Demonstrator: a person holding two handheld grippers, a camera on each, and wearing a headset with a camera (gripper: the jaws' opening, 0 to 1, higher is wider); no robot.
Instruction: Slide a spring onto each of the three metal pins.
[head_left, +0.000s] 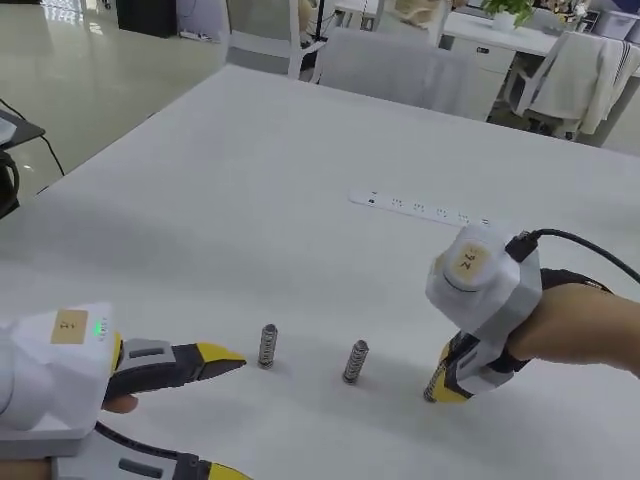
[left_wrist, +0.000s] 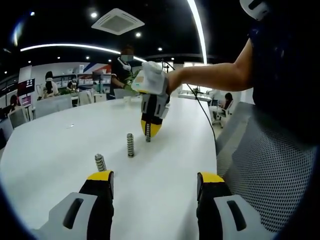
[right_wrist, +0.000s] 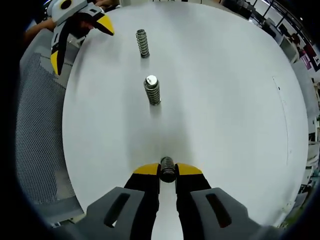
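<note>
Head view: my left gripper (head_left: 228, 415) is cut off by the left and bottom edges, and its lower jaw shows as a strip only. The housing of my right gripper (head_left: 447, 385) hides most of its jaws.

Right gripper view: only the top coil of the third spring (right_wrist: 167, 169) shows between my jaws. Whether a pin stands inside it cannot be told. The far spring (right_wrist: 142, 42) likewise conceals its core.

Socket details on the power strip (head_left: 420, 210) are too small to tell.

Wide table (head_left: 250, 180) left largely open
A gap is seen between left pin (head_left: 267, 346) and middle pin (head_left: 356, 361); the surface is crossed farther back by a power strip (head_left: 420, 209).
</note>
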